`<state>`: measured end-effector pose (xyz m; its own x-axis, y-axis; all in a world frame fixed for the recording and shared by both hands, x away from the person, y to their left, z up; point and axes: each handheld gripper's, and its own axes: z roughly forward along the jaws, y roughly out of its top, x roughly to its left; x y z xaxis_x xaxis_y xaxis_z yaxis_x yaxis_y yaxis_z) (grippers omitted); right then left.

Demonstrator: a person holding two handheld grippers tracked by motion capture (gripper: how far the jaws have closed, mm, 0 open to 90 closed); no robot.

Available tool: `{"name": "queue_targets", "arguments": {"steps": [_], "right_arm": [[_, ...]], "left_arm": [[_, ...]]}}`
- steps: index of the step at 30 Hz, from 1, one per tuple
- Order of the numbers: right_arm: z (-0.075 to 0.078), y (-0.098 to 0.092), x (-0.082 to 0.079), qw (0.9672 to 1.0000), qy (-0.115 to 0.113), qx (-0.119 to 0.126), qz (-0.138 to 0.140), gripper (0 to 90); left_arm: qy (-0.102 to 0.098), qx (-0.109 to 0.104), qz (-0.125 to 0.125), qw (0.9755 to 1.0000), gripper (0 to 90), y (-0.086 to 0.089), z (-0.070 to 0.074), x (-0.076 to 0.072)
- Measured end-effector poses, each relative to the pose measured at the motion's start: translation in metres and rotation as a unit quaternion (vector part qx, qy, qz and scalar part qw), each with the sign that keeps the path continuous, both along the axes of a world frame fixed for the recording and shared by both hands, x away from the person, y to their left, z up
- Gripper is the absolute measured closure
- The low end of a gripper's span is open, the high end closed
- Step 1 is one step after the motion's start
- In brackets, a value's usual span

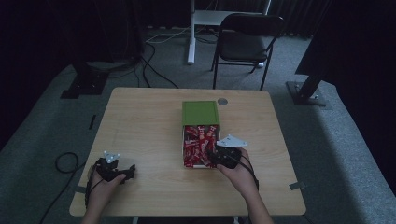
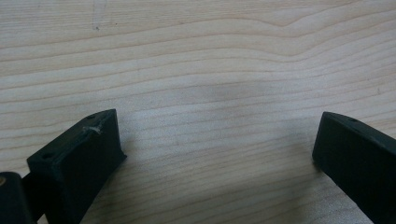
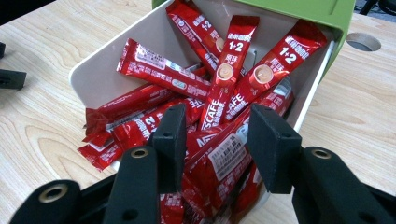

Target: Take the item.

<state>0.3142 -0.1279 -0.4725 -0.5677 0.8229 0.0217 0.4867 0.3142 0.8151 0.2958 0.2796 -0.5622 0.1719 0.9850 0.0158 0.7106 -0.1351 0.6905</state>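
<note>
Right gripper [image 3: 215, 140] is down in the white box [image 3: 91, 74], jaws part-closed around red coffee sachets [image 3: 219, 154], grip unclear. Box sits right of the table's [image 1: 144, 126] centre. Left gripper [image 2: 217, 154] gapes empty near the front-left corner.

A box [image 1: 183, 140] is standing right of the middle of the table [image 1: 140, 121], and coffee sachets [image 3: 224, 88] are lying piled in its near part, while a lid [image 1: 200, 112] is covering its far part. The right gripper [image 1: 215, 157] is reaching into the box's near right corner, with sachets lying between its jaws. The left gripper [image 1: 132, 171] is resting on the table's near left part, well apart from the box. A chair [image 1: 245, 39] is standing on the floor beyond the table's far edge.
</note>
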Motion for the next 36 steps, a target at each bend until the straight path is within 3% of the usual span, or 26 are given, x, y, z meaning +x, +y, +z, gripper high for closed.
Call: {"name": "queue_targets", "arguments": {"steps": [10, 11, 21, 27, 36], "right_arm": [[-0.006, 0.000, -0.013, 0.9995, -0.014, 0.003, -0.028, 65.8], [-0.008, 0.001, -0.016, 0.9992, -0.023, -0.002, -0.033, 67.5], [-0.007, 0.000, -0.020, 0.9982, -0.017, -0.016, -0.056, 84.3], [-0.003, -0.005, -0.022, 0.9973, -0.015, -0.002, -0.071, 87.1], [0.003, -0.010, -0.030, 0.9971, -0.026, 0.002, -0.072, 87.8]], "left_arm": [[0.001, 0.000, 0.000, 1.0000, 1.8, 0.000, 0.000, 0.000], [0.001, 0.000, 0.000, 1.0000, 1.9, 0.000, 0.000, 0.000], [0.001, 0.000, 0.000, 1.0000, 1.9, 0.000, 0.000, 0.000], [0.001, 0.000, 0.000, 1.0000, 1.8, 0.000, 0.000, 0.000], [0.001, 0.000, 0.000, 1.0000, 1.8, 0.000, 0.000, 0.000]]}}
